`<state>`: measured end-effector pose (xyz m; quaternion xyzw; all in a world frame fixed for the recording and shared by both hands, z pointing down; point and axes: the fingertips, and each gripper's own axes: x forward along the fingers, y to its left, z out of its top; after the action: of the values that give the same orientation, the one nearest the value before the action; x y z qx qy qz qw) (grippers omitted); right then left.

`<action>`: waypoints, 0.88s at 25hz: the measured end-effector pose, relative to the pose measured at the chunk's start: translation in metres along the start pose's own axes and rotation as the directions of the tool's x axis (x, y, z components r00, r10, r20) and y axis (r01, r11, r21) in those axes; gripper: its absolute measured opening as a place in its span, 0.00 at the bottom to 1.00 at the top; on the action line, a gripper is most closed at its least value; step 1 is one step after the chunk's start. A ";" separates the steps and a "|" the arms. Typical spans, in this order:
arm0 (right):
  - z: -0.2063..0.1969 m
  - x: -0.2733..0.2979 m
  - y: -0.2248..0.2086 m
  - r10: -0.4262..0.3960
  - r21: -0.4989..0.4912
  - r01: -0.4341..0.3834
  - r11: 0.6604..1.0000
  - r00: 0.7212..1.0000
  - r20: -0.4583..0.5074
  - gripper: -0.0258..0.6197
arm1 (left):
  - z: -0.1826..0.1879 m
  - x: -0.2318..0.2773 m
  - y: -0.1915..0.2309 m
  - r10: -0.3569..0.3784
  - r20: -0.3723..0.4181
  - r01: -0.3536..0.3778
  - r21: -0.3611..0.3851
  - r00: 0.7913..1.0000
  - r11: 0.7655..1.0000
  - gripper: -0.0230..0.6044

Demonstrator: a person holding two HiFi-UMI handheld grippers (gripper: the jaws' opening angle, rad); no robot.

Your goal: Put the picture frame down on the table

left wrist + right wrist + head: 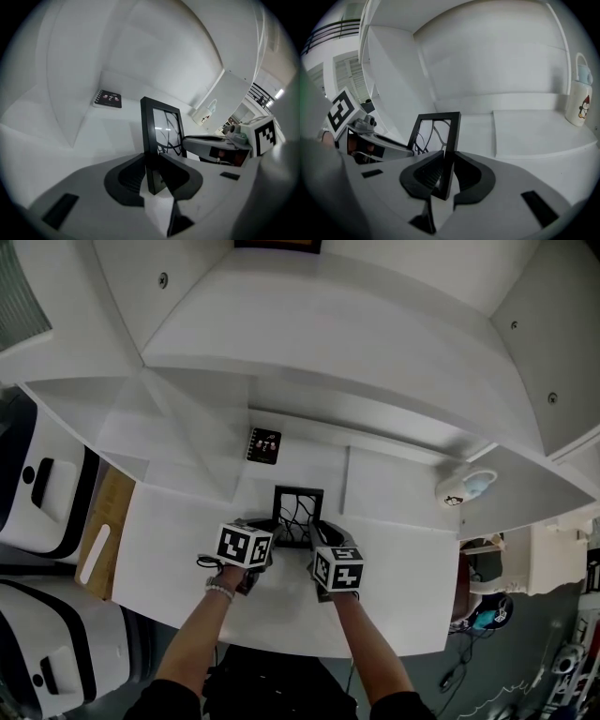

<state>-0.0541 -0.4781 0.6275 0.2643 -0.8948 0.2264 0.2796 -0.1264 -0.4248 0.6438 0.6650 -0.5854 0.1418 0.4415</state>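
A black picture frame [298, 514] with a line drawing of dark curved strokes stands between both grippers over the white table [178, 549]. My left gripper [275, 542] is shut on the frame's left edge [149, 140]. My right gripper [313, 536] is shut on its right edge [452, 145]. In the left gripper view the frame [161, 131] rises upright out of the dark jaws, and the right gripper [220, 145] shows beyond it. In the right gripper view the frame [436, 133] leans slightly, with the left gripper [370, 136] behind it.
A small spiral notebook [264, 445] with a black cover lies on the table behind the frame, also seen as the notebook [108, 99]. A white penguin-print bottle [464, 487] lies at the right, bottle [580, 101]. White shelf walls [337, 343] rise behind. A wooden board [101, 532] sits left.
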 end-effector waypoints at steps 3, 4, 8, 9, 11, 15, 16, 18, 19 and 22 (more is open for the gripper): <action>-0.002 0.007 -0.005 -0.016 0.050 0.017 0.999 1.000 -0.017 0.15 | 0.000 0.009 0.007 -0.003 -0.023 0.002 -0.046 1.000 0.999 0.17; -0.003 0.010 -0.006 -0.020 0.066 0.022 0.998 0.999 -0.025 0.15 | 0.001 0.011 0.009 0.002 -0.028 -0.003 -0.056 1.000 0.998 0.17; -0.011 0.018 -0.014 -0.032 0.154 0.041 0.987 0.998 -0.058 0.15 | 0.003 0.021 0.015 0.046 -0.062 -0.048 -0.033 0.997 0.998 0.18; -0.013 0.019 -0.017 -0.038 0.176 0.049 0.983 0.997 -0.062 0.15 | 0.003 0.024 0.015 0.058 -0.072 -0.060 -0.020 0.996 0.998 0.18; -0.018 0.021 -0.020 -0.049 0.214 0.062 0.975 0.997 -0.064 0.15 | 0.003 0.028 0.015 0.082 -0.083 -0.081 0.004 0.993 0.997 0.18; -0.017 0.023 -0.022 -0.057 0.222 0.069 0.973 0.997 -0.057 0.15 | 0.008 0.028 0.016 0.119 -0.075 -0.116 0.046 0.990 0.992 0.18; -0.016 0.023 -0.022 -0.051 0.212 0.062 0.975 0.997 -0.057 0.15 | 0.009 0.027 0.017 0.129 -0.072 -0.125 0.055 0.989 0.991 0.18; -0.015 0.023 -0.022 -0.033 0.195 0.042 0.980 0.998 -0.051 0.15 | 0.009 0.023 0.018 0.130 -0.064 -0.126 0.062 0.989 0.990 0.22; -0.014 0.022 -0.022 -0.020 0.193 0.028 0.981 0.999 -0.043 0.16 | 0.008 0.020 0.018 0.122 -0.060 -0.118 0.060 0.991 0.991 0.24; -0.010 0.017 -0.014 0.052 0.171 -0.048 0.984 0.998 -0.017 0.25 | 0.006 0.010 0.016 0.084 -0.037 -0.082 0.055 0.996 0.995 0.30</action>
<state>-0.0537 -0.4889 0.6488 0.2621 -0.8756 0.3117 0.2598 -0.1398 -0.4344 0.6540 0.6487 -0.5999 0.1887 0.4286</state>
